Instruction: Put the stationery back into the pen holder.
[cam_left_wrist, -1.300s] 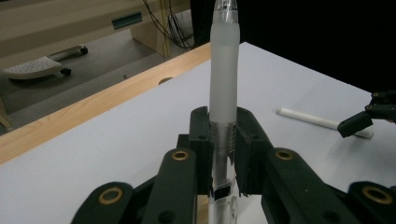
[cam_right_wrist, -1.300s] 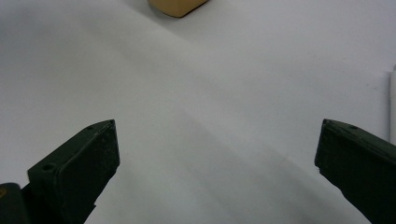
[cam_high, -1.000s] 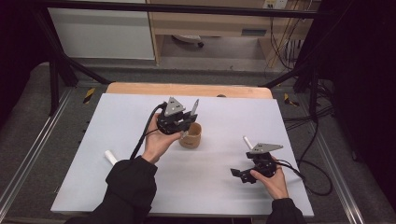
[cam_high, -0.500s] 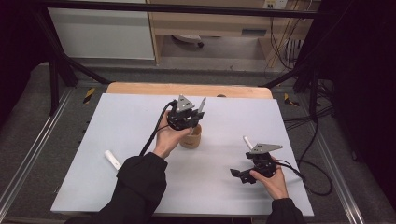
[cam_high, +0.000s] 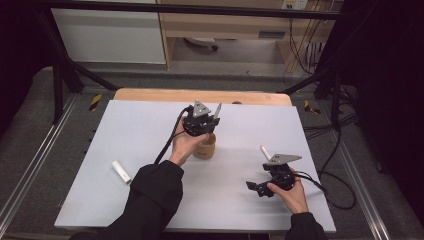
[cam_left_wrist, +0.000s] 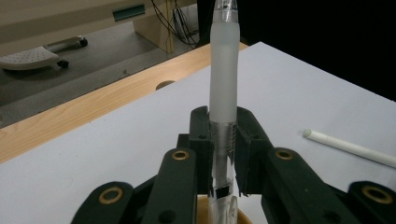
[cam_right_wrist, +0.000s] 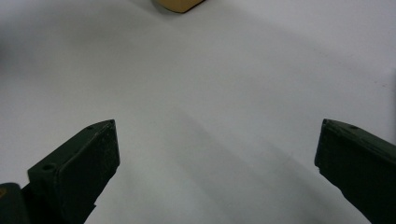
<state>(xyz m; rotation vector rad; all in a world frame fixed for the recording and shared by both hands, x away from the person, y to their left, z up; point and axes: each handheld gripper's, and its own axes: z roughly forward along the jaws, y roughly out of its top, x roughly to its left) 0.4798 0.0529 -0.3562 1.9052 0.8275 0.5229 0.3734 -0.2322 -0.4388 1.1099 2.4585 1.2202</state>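
A person's left hand holds my left gripper (cam_high: 209, 123) just above a small wooden cup (cam_high: 206, 148) in the middle of the table. It is shut on a translucent white pen (cam_high: 218, 110) that stands upright. In the left gripper view the pen (cam_left_wrist: 223, 84) rises between the pads, and its lower end hangs over the cup's rim (cam_left_wrist: 201, 211). My right gripper (cam_high: 256, 188) rests low at the table's right front, open, with bare table between its jaws (cam_right_wrist: 217, 144). The cup's base (cam_right_wrist: 180, 4) shows at the top edge of that view.
One white pen (cam_high: 121, 171) lies at the left front of the white table top (cam_high: 140, 130). Another white pen (cam_high: 265, 151) lies just beyond the right gripper and also shows as a pen (cam_left_wrist: 350, 147) in the left gripper view. A wooden strip (cam_high: 150, 95) borders the far edge.
The left hand has carried the held pen to the right and slightly down, from beside the cup to over it. The right hand has stayed still.
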